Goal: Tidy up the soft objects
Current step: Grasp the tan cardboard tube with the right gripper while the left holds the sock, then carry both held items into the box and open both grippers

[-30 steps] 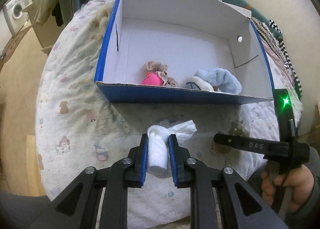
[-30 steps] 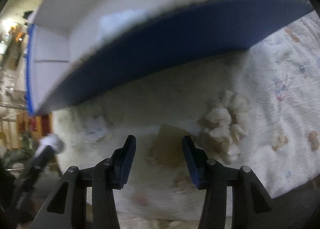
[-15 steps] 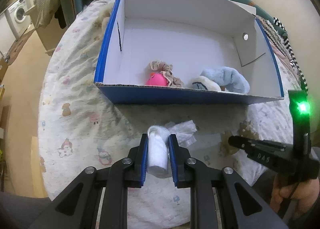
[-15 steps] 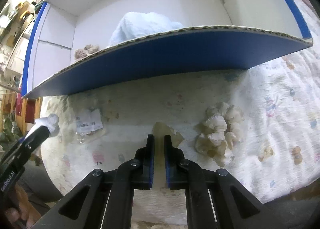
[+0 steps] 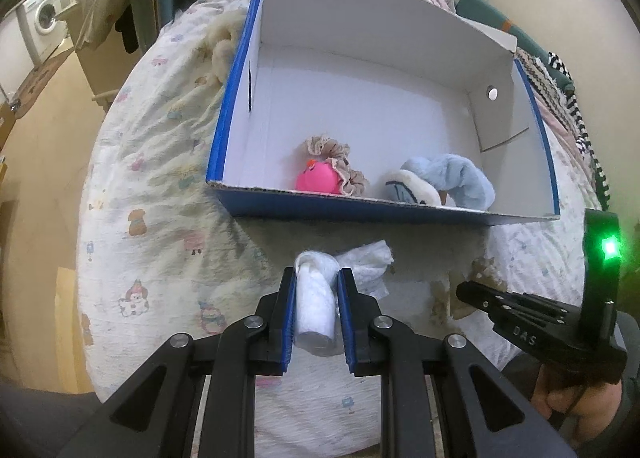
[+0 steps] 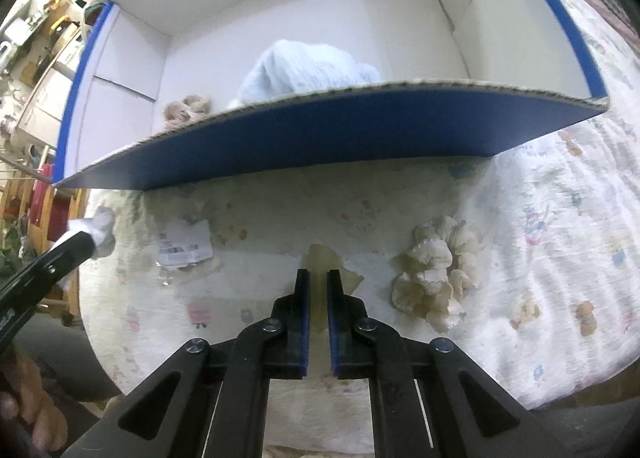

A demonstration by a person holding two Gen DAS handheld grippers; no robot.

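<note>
Our left tool point(image 5: 317, 282) is clamped on a white roll point(image 5: 316, 310), fingers level. Our right tool point(image 6: 318, 278) hangs low with its fingers nearly together, a narrow gap between, gripping nothing we can see.

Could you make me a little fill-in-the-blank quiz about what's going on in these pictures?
1. The left gripper is closed on a rolled ____ cloth.
2. The pink toy lies inside the ____ box.
3. The right gripper fingers are nearly together and hold ____.
4. The cream scrunchie lies on the bedsheet, ____ the box.

Missing words: white; blue; nothing; outside
</note>
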